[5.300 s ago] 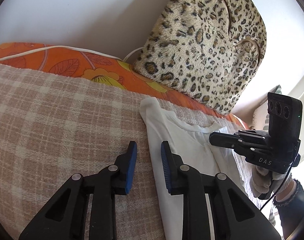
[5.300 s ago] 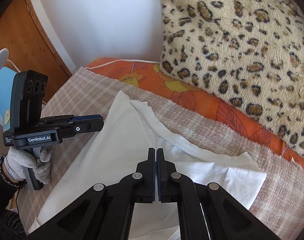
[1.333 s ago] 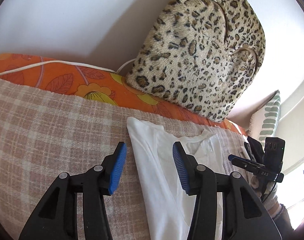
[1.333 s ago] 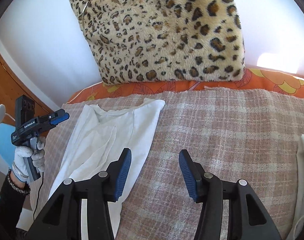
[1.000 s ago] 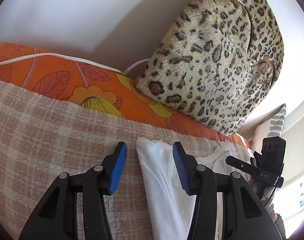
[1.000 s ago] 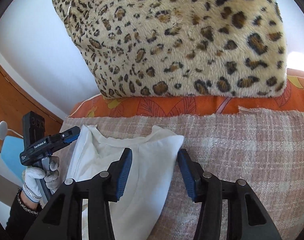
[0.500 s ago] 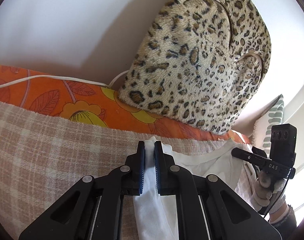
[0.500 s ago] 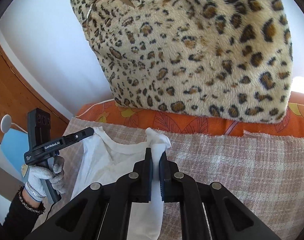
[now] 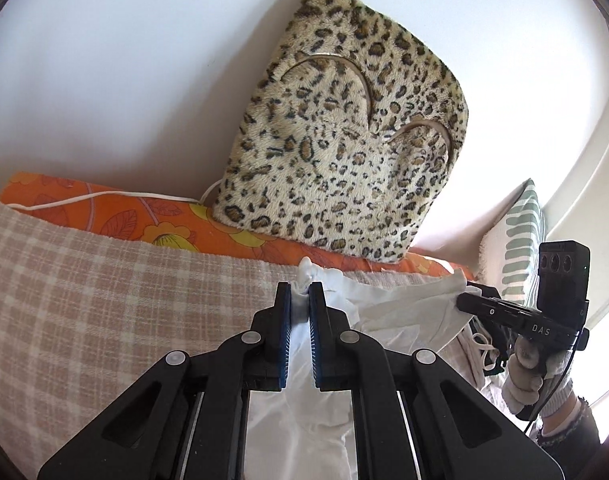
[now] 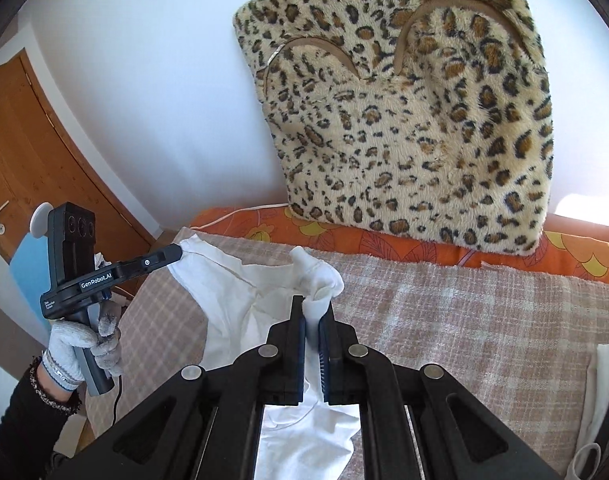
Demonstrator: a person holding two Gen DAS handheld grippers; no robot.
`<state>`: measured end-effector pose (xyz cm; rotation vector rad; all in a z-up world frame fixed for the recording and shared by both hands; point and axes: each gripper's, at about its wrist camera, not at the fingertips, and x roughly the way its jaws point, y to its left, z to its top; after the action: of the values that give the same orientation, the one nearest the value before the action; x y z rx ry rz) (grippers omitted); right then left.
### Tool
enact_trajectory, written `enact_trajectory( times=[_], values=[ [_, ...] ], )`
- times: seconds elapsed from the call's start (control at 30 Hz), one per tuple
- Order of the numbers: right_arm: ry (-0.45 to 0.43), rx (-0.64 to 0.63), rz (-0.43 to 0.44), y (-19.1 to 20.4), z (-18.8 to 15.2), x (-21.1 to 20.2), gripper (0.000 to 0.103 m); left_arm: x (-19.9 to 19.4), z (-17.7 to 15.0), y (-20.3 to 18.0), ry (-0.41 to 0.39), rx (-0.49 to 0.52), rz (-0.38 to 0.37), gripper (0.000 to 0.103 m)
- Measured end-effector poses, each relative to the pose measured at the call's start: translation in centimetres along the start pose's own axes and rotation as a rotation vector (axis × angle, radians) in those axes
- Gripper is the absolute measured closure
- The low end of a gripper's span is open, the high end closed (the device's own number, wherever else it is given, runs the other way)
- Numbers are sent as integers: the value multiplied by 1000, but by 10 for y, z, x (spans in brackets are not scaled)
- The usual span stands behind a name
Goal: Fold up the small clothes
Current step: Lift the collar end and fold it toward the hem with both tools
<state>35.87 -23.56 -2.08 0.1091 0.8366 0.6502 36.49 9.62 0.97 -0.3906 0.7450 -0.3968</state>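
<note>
A small white shirt hangs lifted between my two grippers above the checked blanket. My left gripper is shut on the shirt's left top corner, a tuft of cloth poking out past the pads. My right gripper is shut on the shirt's right top corner. In the right wrist view the left gripper's tip pinches the far corner and the shirt sags between. In the left wrist view the right gripper holds the other corner.
A leopard-print cushion leans on the white wall behind an orange flowered sheet. A striped pillow is at the right. More white cloth lies at the blanket's right edge. A wooden door stands at the left.
Both grippers closed on the shirt's top corners half a second ago and have since raised them off the blanket and drawn back; the shirt now hangs slack between them.
</note>
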Motion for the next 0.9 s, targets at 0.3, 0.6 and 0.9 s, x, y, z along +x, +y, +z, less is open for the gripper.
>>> enact_trajectory(
  times=[0.3,0.6,0.9],
  values=[
    [-26,-38,-7,43,-40,-57,100,-62,-40,-30,-35,30,-9,96],
    [-22,-81,-18,76,-107,-96,100,-110,-114,-53,1,69,-25,96],
    [-20,-86,-24,96,-179,-117,100,-132,-177,-58,66,119,-5,96]
  ],
)
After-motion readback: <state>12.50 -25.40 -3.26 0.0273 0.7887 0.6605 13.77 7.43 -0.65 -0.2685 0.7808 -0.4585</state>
